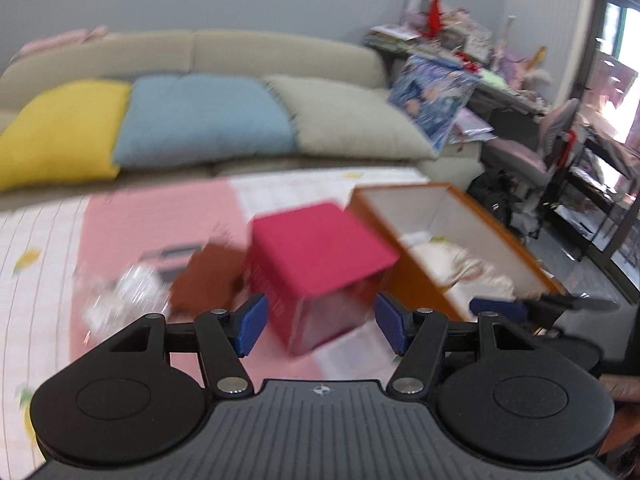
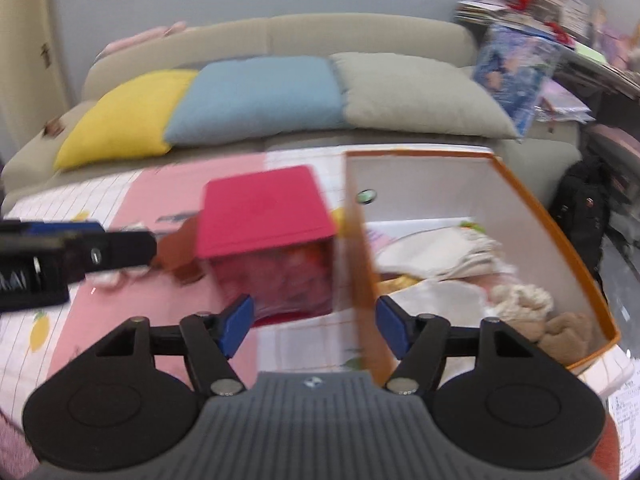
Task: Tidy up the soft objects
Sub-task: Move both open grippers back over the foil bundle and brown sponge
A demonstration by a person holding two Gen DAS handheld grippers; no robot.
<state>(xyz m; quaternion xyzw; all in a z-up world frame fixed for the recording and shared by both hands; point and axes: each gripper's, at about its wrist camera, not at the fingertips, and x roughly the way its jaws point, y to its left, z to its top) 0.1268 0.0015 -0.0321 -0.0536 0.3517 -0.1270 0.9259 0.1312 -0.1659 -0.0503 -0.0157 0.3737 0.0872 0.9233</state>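
Both the left gripper (image 1: 318,322) and right gripper (image 2: 314,326) are wide open and empty, some cloth toys (image 2: 520,300) already lie in the orange box (image 2: 560,220) near the mat's right edge, while a brown toy (image 1: 208,276) seems left beside the red box (image 1: 316,248).

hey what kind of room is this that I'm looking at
Most likely a home living room: a beige sofa with yellow, blue and grey cushions, a patterned pink play mat, and cluttered shelves of books and toys.

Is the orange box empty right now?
No, the orange box already holds cream cloth and a brown plush.
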